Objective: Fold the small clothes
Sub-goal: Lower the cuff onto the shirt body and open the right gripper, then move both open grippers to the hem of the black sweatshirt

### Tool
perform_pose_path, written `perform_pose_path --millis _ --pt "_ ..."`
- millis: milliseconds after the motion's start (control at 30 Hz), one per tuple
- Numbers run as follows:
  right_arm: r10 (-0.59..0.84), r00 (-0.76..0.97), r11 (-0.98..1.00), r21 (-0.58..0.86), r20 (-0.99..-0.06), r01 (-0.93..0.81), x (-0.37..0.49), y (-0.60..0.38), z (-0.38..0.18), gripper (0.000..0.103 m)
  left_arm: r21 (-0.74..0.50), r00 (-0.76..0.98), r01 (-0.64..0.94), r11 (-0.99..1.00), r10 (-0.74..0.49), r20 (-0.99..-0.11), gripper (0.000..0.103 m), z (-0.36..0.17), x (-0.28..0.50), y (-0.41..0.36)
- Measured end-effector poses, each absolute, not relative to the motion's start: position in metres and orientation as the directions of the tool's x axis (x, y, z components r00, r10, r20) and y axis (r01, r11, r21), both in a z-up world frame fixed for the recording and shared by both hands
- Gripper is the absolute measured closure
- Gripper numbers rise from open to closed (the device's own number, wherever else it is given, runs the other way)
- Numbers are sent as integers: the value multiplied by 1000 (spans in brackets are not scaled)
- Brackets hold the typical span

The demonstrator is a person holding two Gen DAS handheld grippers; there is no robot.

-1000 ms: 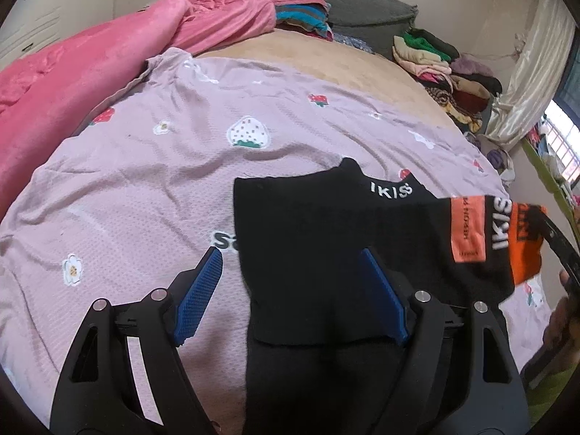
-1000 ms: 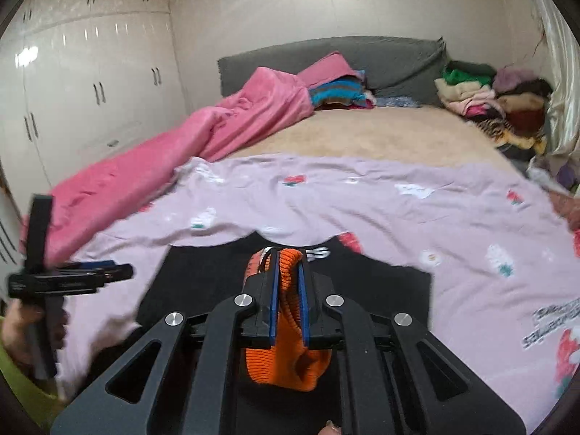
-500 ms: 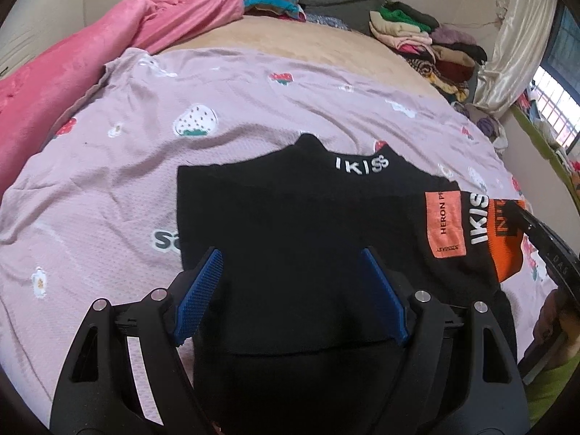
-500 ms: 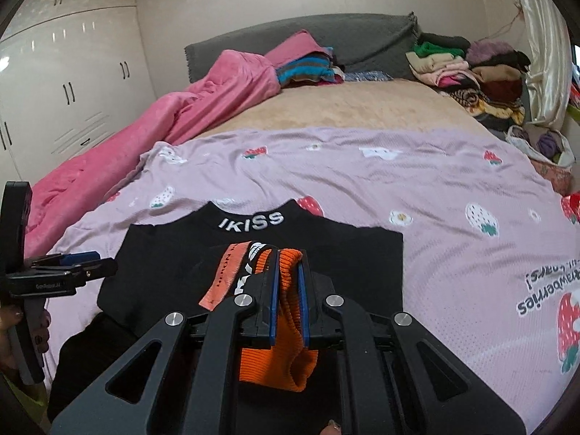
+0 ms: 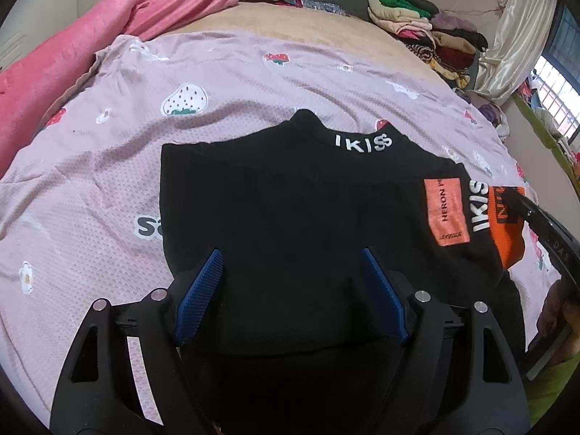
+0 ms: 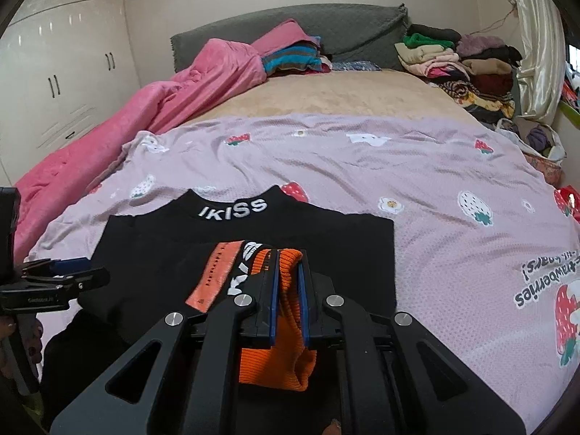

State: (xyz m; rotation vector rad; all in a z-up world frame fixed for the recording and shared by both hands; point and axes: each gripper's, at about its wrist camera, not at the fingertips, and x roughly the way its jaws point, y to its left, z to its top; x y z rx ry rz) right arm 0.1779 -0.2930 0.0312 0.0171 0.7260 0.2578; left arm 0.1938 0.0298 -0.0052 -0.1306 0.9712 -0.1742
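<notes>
- One black sweater [image 5: 290, 210] on the bed [image 6: 417, 166] — "IKISS" at collar, "HERON" on its orange patch.
- Right tool [image 6: 289, 275] pinches the orange cuff [image 6: 279, 362].
- Left tool [image 5: 290, 279] spread wide, holding nothing.

Home bedroom, bed [image 6: 326, 94] (padded grey headboard [image 6: 290, 32]), white wardrobe [image 6: 61, 72], clothes piles [image 6: 460, 61]

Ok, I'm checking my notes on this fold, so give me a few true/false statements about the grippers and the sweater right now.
1. The right gripper is shut on the orange cuff. True.
2. The left gripper grips the collar. False: it is open above the black sweater, holding nothing.
3. The collar reads IKISS. True.
4. The sweater lies on a bare wooden floor. False: it lies on a lilac strawberry-print sheet.
5. A pink blanket lies along the bed's left side. True.
</notes>
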Motion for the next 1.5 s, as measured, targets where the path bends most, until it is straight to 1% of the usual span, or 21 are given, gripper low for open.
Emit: perform_pose_path --millis 67,100,133,167,200,267,400,433,500,633,767,933,967,1267,1333,1367,1400,1500 --pt "230 716 971 108 -659 -213 179 -295 30 92 -188 549 92 978 -207 -810 33 -7 194 29" --pt "222 718 973 105 -660 -205 178 -296 30 88 -189 547 93 978 -209 -810 33 -8 194 28" --pt "204 728 977 91 -654 -193 177 -298 30 87 -189 547 95 977 -210 -811 33 -9 193 28" --pt "197 734 979 83 -650 -189 176 -299 31 82 -187 545 96 978 -209 -812 33 -9 193 27" --pt "190 737 980 80 -648 -183 175 -300 31 76 -184 546 98 978 -208 -812 33 -10 193 26" --pt "193 738 980 91 -647 -177 172 -304 31 67 -185 545 108 977 -214 -811 33 -10 192 24" --pt "229 705 971 105 -671 -216 168 -297 23 66 -180 531 128 975 -220 -818 33 -14 191 19" --pt "244 691 967 114 -680 -229 167 -294 20 66 -176 528 132 975 -220 -820 39 -16 190 18" --pt "269 664 958 124 -697 -259 163 -285 14 66 -178 534 130 975 -220 -817 47 -18 188 20" --pt "318 618 932 119 -719 -342 155 -261 3 66 -182 512 136 974 -226 -828 52 -28 184 22" --pt "349 575 911 124 -740 -392 153 -242 -5 65 -186 505 138 973 -231 -831 52 -31 183 23" --pt "290 530 917 73 -797 -392 156 -237 -26 65 -186 499 139 973 -231 -835 51 -35 180 24" --pt "280 521 921 72 -806 -384 157 -239 -31 67 -188 497 140 972 -233 -836 51 -35 180 24" --pt "260 543 928 52 -799 -369 152 -241 -33 67 -207 490 133 969 -246 -837 51 -37 176 28" --pt "277 557 929 69 -783 -364 147 -245 -26 64 -200 493 131 971 -239 -837 51 -35 174 27" --pt "289 568 929 83 -771 -360 144 -247 -21 60 -196 495 132 972 -235 -836 51 -33 173 27" --pt "292 577 931 89 -763 -354 141 -249 -18 51 -193 496 133 972 -234 -836 51 -32 172 26" --pt "292 605 937 94 -741 -336 134 -257 -8 44 -198 502 126 972 -235 -833 51 -28 169 26"
